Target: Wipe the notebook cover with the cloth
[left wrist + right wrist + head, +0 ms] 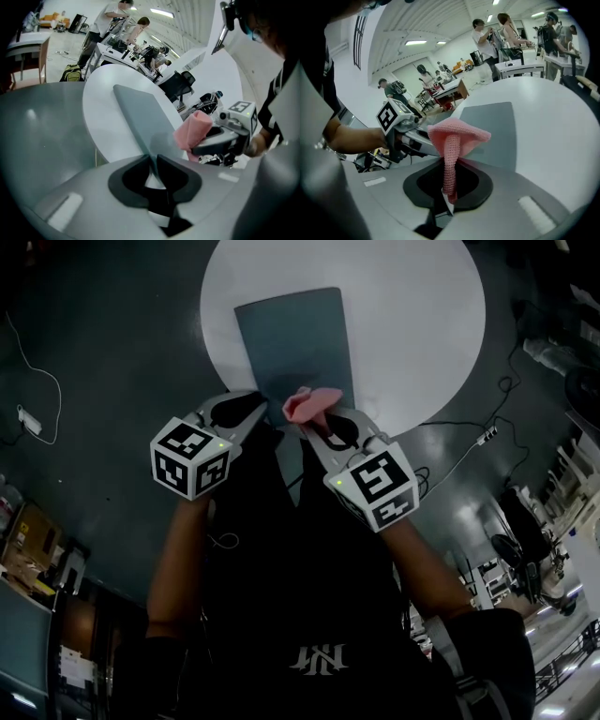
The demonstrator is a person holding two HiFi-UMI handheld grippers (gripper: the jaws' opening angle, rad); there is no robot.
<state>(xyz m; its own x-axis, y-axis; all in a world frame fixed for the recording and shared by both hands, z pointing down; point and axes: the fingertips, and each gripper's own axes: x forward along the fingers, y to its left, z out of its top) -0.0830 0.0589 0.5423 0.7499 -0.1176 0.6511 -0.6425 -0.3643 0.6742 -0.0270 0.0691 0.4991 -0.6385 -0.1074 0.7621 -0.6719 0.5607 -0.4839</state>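
Note:
A grey-blue notebook [291,338] lies closed on the round white table [412,315]. My left gripper [265,416] is at the notebook's near edge. In the left gripper view its jaws stand pinched together on the near corner of the notebook [140,112]. My right gripper [314,423] is shut on a pink knitted cloth [307,405], which bunches above its jaws just over the notebook's near edge. In the right gripper view the cloth [457,133] hangs as a strip down between the jaws, with the notebook [487,126] behind it.
The table stands on a dark floor with cables, a power strip [486,435] at the right and a white adapter [30,420] at the left. Other people, desks and chairs [176,84] fill the room beyond the table.

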